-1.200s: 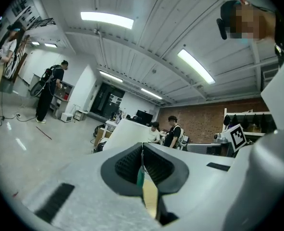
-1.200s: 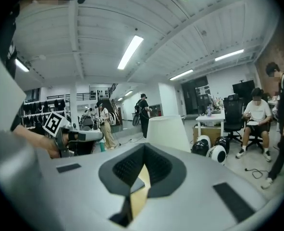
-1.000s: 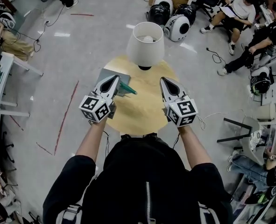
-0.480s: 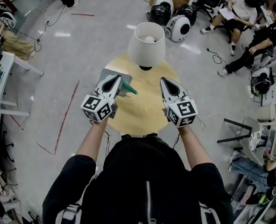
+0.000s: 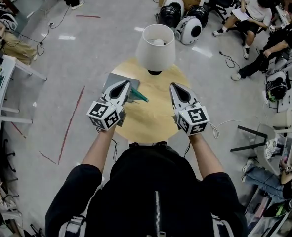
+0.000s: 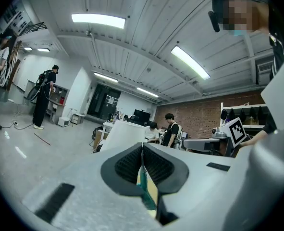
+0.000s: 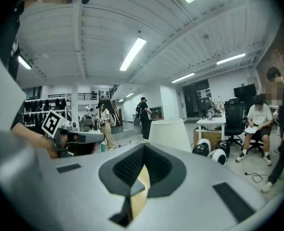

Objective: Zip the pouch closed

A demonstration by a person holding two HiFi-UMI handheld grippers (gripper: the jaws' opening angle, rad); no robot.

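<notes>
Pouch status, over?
Left gripper shut on teal pouch edge. Right gripper shut, empty, above table. Zip not visible. Lamp behind, clear of both.

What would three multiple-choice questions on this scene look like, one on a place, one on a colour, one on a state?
1. The white-shaded lamp stands on the round pale wooden table at its: A near edge; B far edge; C centre.
2. The narrow strip in the left claw is: A red; B teal; C yellow.
3. The right claw is: A wide open; B gripping the lamp; C shut, empty.
Answers: B, beyond both claws; B, teal shows between its jaws; C, jaws meet on nothing.
</notes>
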